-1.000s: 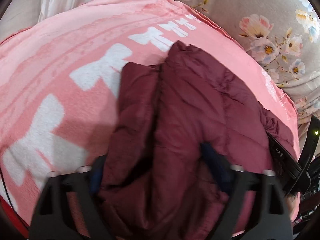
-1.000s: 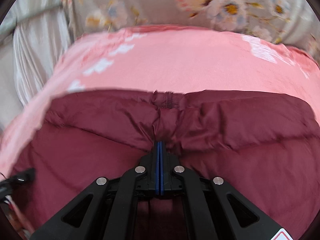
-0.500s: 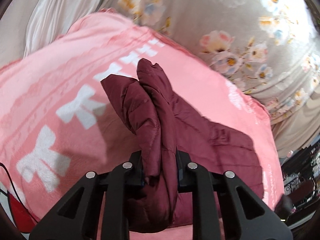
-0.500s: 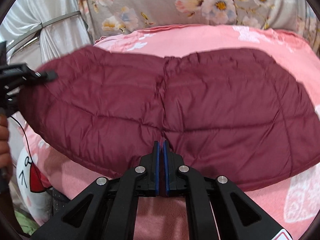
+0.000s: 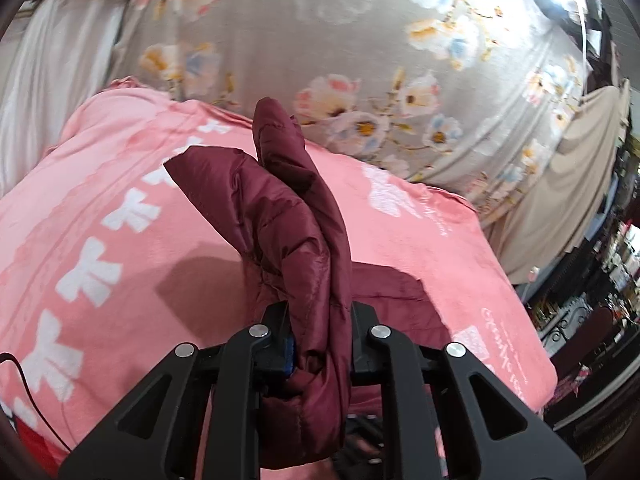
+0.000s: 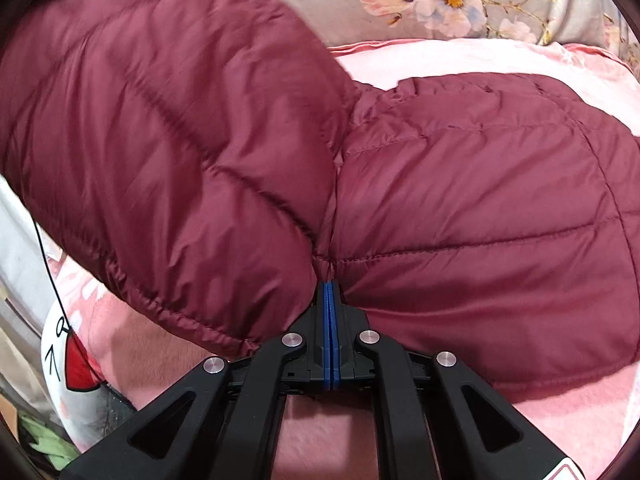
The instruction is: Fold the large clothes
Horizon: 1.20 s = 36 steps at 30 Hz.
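Jaws of the left gripper point(image 5: 320, 344) have just closed on a thick bunched end of the maroon puffer jacket point(image 6: 460, 208), raised off the bed. Right gripper point(image 6: 329, 300) jaws pinch the near hem at the centre seam. Beyond, the jacket's long axis runs across the pink blanket point(image 5: 120, 208), its far half lying flat toward the floral sheet point(image 5: 360, 40).

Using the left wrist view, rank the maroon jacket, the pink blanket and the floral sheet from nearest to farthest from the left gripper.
1. Maroon jacket: clamped between the left gripper jaws, standing up at centre.
2. Pink blanket: spread beneath and around the jacket, left and right.
3. Floral sheet: beyond the blanket's far edge, across the top.
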{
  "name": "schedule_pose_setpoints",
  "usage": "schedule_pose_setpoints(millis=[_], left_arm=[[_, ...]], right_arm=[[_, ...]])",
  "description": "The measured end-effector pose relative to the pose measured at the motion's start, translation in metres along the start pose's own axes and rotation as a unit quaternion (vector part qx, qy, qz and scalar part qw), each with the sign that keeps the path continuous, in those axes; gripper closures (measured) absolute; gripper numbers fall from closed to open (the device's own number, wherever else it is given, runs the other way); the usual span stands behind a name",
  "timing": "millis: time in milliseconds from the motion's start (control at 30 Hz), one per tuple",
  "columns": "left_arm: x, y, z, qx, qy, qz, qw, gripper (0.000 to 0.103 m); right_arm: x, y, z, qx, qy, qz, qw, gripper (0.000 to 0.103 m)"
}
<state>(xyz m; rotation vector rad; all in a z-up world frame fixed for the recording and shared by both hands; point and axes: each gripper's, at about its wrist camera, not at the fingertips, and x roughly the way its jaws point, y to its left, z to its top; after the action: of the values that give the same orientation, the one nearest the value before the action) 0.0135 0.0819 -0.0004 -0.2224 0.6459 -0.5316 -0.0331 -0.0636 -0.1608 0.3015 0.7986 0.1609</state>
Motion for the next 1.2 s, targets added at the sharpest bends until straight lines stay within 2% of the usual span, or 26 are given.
schedule_pose_setpoints(millis=[67, 200, 267, 500, 667, 767, 900, 1200], left_arm=[[0.008, -0.011, 0.003, 0.007, 0.003, -0.008, 0.9999, 0.088], [0.026, -0.039, 0.008, 0.024, 0.008, -0.024, 0.9994, 0.088], [0.037, -0.057, 0.009, 0.037, 0.014, -0.033, 0.9987, 0.089], [0.076, -0.112, 0.005, 0.073, 0.043, -0.06, 0.9946, 0.089], [0.11, -0.148, -0.01, 0.101, 0.075, -0.061, 0.9901, 0.09], [0.128, -0.164, -0.022, 0.115, 0.095, -0.058, 0.9871, 0.09], [0.15, -0.182, -0.041, 0.135, 0.123, -0.051, 0.9819, 0.09], [0.193, -0.209, -0.083, 0.176, 0.174, -0.028, 0.9685, 0.09]], right_arm=[[-0.002, 0.0, 0.002, 0.005, -0.003, 0.004, 1.0, 0.097], [-0.031, -0.018, -0.002, 0.052, -0.021, 0.034, 0.998, 0.098], [-0.048, -0.027, -0.007, 0.057, -0.03, 0.028, 0.998, 0.098], [-0.099, -0.072, -0.022, 0.092, -0.064, -0.032, 0.993, 0.098], [-0.132, -0.115, -0.029, 0.14, -0.097, -0.092, 0.981, 0.098], [-0.134, -0.134, -0.031, 0.154, -0.093, -0.116, 0.977, 0.098], [-0.12, -0.15, -0.037, 0.16, -0.062, -0.112, 0.979, 0.098], [-0.114, -0.157, -0.046, 0.159, -0.052, -0.096, 0.981, 0.098]])
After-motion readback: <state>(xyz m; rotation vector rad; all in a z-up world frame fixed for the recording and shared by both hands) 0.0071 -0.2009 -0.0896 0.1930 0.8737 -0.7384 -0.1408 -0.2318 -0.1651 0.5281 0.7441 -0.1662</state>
